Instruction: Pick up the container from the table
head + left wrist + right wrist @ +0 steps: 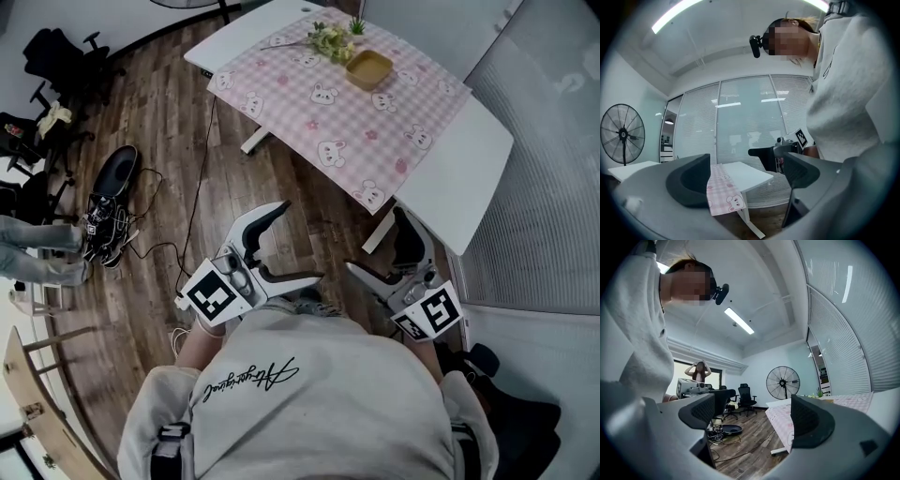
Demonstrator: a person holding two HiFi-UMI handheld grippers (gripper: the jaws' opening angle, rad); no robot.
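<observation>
Near the top centre of the head view, 1 shallow yellow container (368,68) sits on a pink checked cloth (328,112) printed with rabbits. Its inside shows only its own yellow floor. A small bunch of green and pale flowers (330,39) lies just beside it, toward the upper left. The cloth covers most of 1 white table (478,159), which fills the upper right of the frame above a wooden floor (169,122).

2 grippers hang in the lower half of that view, well apart from the container. The left gripper (298,242) has its jaws spread wide, and the left gripper view (745,176) shows nothing gripped between them, only the far table corner beyond. The right gripper (378,241) is likewise wide apart and holds nothing in its own view (752,416), where 1 standing fan (783,382) shows behind.
</observation>
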